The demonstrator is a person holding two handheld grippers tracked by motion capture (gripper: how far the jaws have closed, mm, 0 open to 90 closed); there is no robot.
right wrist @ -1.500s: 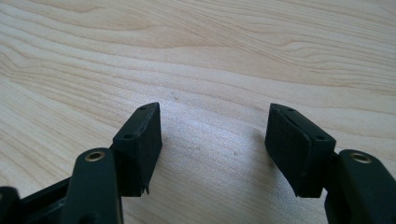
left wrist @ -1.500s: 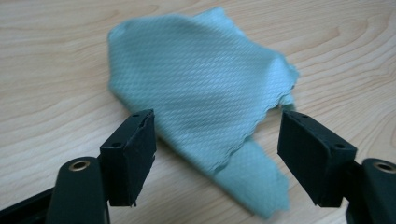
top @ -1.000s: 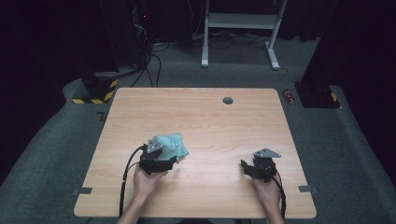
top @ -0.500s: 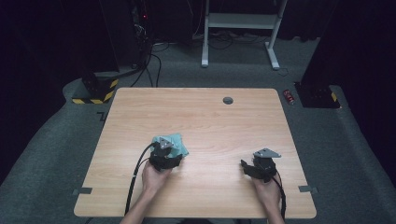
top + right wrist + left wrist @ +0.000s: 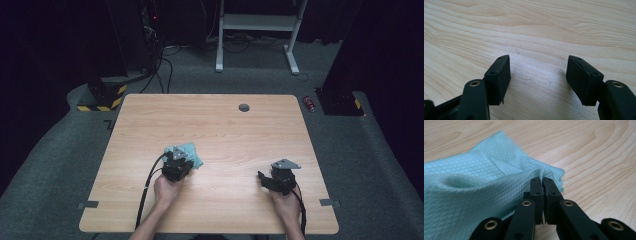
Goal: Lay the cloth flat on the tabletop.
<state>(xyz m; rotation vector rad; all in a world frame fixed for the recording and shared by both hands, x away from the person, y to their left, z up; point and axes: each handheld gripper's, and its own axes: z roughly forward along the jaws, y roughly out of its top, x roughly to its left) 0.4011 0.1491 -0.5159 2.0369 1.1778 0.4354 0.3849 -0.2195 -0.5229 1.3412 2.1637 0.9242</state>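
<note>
The pale wood-grain surface [image 5: 215, 125] stands on grey carpet [image 5: 60, 165] in a dark room, with a white frame's legs [image 5: 255, 35] and a yellow-and-black striped block [image 5: 102, 102] beyond its far edge. A small dark round fitting [image 5: 244, 107] sits near that edge. The left claw [image 5: 176, 165] is pinched tight on a corner of the teal waffle-weave cloth [image 5: 474, 182], left of centre. The right claw [image 5: 537, 77] hangs wide apart over bare wood.

Left gripper [image 5: 176, 165] held low over table by left hand [image 5: 167, 188], jaws pinched tight together on fold of cloth [image 5: 474, 192]. Right gripper [image 5: 276, 179] in right hand [image 5: 286, 204], near table, jaws spread wide, nothing between.
</note>
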